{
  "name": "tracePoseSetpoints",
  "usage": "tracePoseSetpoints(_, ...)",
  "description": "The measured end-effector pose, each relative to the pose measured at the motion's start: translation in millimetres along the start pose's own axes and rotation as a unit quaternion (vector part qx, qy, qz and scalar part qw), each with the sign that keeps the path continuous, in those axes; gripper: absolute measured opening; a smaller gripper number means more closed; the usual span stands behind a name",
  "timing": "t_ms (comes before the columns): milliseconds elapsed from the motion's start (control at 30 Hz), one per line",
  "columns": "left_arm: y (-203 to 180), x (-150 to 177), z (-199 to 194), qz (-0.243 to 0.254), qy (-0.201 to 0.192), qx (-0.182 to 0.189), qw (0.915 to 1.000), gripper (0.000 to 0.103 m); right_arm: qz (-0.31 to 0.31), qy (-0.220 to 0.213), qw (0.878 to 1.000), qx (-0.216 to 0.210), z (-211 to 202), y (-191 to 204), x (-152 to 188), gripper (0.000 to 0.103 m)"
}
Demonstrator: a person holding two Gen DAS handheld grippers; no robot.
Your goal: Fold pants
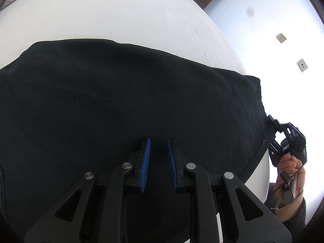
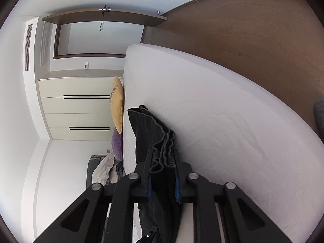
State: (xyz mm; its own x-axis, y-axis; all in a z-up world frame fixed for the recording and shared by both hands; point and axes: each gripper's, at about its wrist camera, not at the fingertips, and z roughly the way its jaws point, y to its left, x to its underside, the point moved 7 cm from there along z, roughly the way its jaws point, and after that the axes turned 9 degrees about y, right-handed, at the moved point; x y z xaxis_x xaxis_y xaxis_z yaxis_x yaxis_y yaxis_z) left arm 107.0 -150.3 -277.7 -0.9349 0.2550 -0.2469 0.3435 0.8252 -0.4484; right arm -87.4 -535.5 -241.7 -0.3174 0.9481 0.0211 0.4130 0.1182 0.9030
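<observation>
Left wrist view: black pants (image 1: 121,105) lie smooth across white bed (image 1: 101,16).

Your left gripper (image 1: 159,147) is matte black, its fingers lined with ribbed blue pads (image 1: 145,165) and pinned by round silver rivets. At the right edge of that frame, your bare hand (image 1: 290,170) shows above a beige ribbed cuff and dark sleeve.
</observation>
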Motion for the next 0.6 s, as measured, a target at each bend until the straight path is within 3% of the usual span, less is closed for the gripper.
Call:
tracePoseSetpoints(200, 16, 4, -7, -0.014, -0.006, 0.015, 0.9998, 0.017, -0.034, -0.018, 0.998, 0.045, -1, 11, 2, 0.015)
tracePoseSetpoints(400, 23, 5, -8, -0.016, -0.005, 0.023, 0.9996, 0.017, -0.104, -0.033, 0.990, 0.085, 5, 48, 13, 0.015)
tracePoseSetpoints(600, 23, 6, -8, 0.000, -0.003, 0.010, 0.9999, 0.017, -0.091, -0.036, 0.991, 0.088, 6, 46, 13, 0.014)
